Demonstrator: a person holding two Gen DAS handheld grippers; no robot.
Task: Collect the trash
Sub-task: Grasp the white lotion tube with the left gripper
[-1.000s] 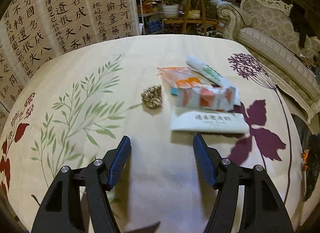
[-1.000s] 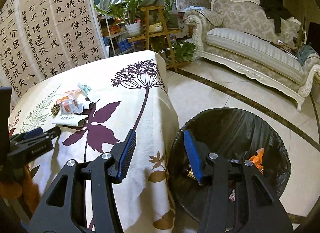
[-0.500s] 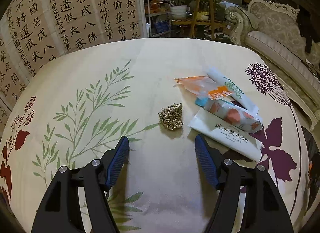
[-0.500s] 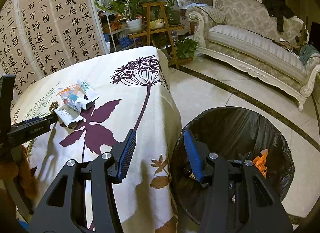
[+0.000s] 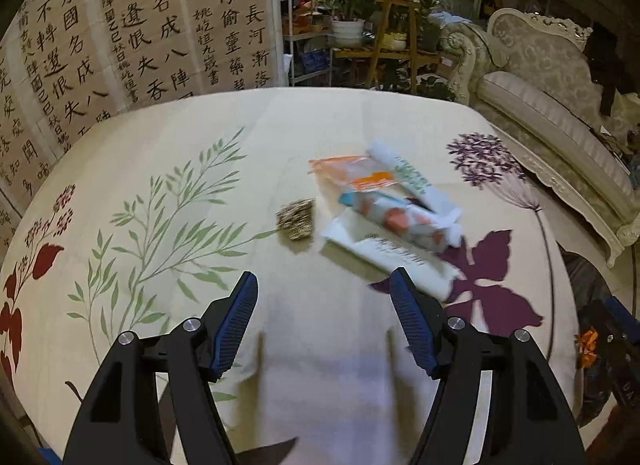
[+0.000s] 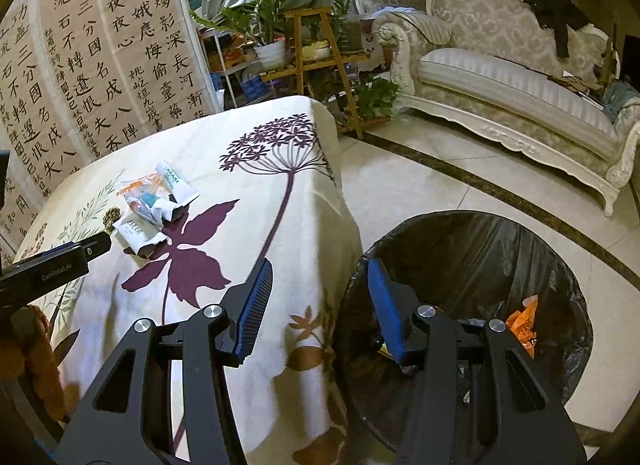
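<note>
— Where do we stand with the trash?

— It all lies together on the cloth-covered surface (image 5: 304,125), ahead of our left gripper (image 5: 322,307) and a little to its right. Those jaws are spread wide and hold nothing. Nearest is the white packet (image 5: 384,257), flat on the cloth; the patterned wrapper (image 5: 396,221) lies across its far edge, with the orange bag (image 5: 346,171) and the white tube (image 5: 408,177) behind. The small gold ball (image 5: 296,219) sits just left of the pile, apart from it.

— And our right gripper?

— The right gripper (image 6: 318,303) hangs between the surface's edge and the black-lined bin (image 6: 472,249), jaws open and empty. Orange scraps (image 6: 524,321) show inside the bin.

— How will these things handle, do we think?

— Light and limp, we judge. The packet looks thin and soft, so it should bend rather than resist; being flat on cloth, it may be hard to get a jaw under. We would take it at the near corner or a raised fold. The film wrappers look slick and could slip or drag a neighbour along.

— The gold ball?

— Crumpled, springy and easy to pinch across its middle, we would guess.
</note>
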